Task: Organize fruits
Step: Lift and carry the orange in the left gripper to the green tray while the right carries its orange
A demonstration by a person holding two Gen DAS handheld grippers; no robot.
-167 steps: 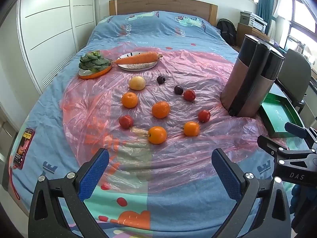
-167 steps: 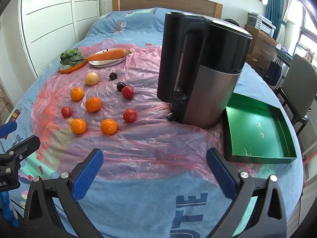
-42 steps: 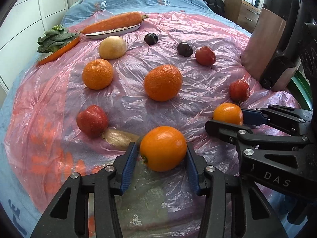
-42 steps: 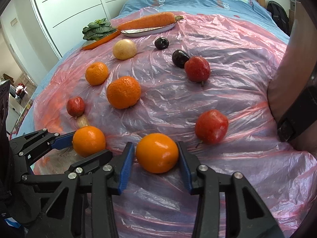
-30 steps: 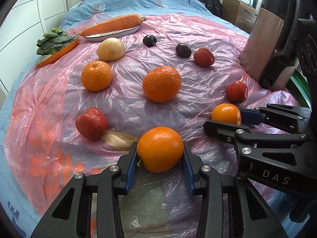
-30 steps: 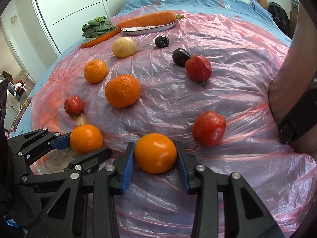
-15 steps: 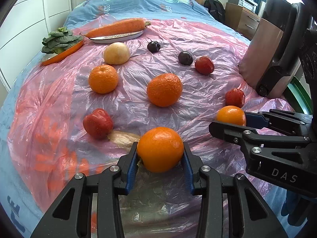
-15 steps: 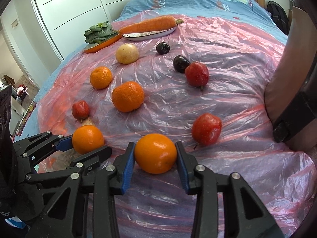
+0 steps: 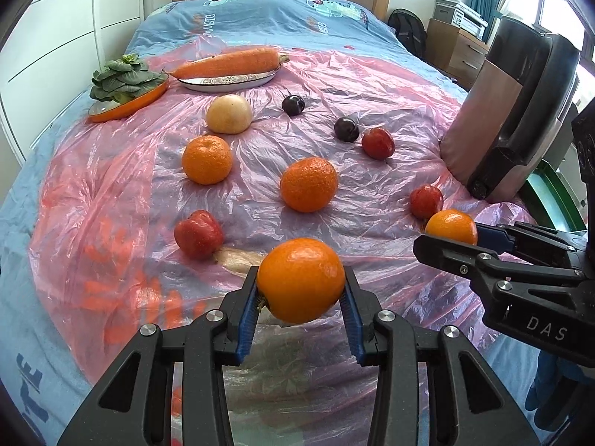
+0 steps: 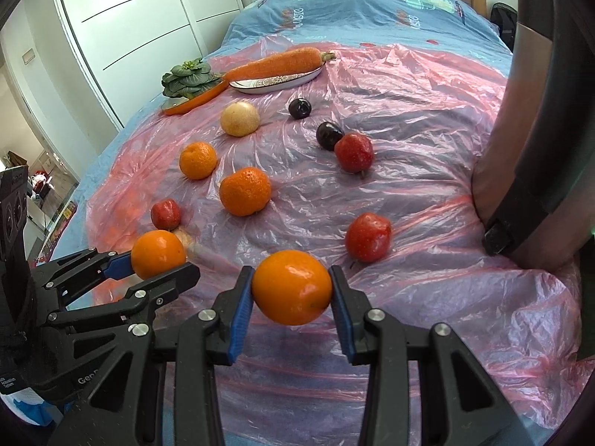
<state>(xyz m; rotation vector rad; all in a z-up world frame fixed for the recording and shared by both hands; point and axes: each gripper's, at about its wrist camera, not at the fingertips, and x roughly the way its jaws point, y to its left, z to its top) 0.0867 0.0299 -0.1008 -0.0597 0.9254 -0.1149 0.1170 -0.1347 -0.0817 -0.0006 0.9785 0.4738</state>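
My left gripper [image 9: 301,299] is shut on an orange [image 9: 301,278] and holds it a little above the pink plastic sheet [image 9: 111,193]. My right gripper [image 10: 292,299] is shut on a second orange [image 10: 292,286], also lifted; it shows in the left wrist view [image 9: 452,226]. The left-held orange shows in the right wrist view [image 10: 158,254]. On the sheet lie two mandarins [image 9: 308,184] [image 9: 207,160], three red fruits [image 9: 199,234] [image 9: 425,200] [image 9: 377,143], two dark plums [image 9: 293,104] [image 9: 346,129] and a yellow fruit [image 9: 228,114].
A large black and copper appliance [image 9: 509,119] stands at the right, with a green tray [image 9: 554,193] beside it. A carrot on a white plate [image 9: 230,81] and greens on an orange dish [image 9: 126,91] sit at the back left. A wardrobe [image 10: 130,29] lines the left.
Both grippers have closed on their oranges and lifted them off the sheet, drawing back a little. The other fruits have not moved.
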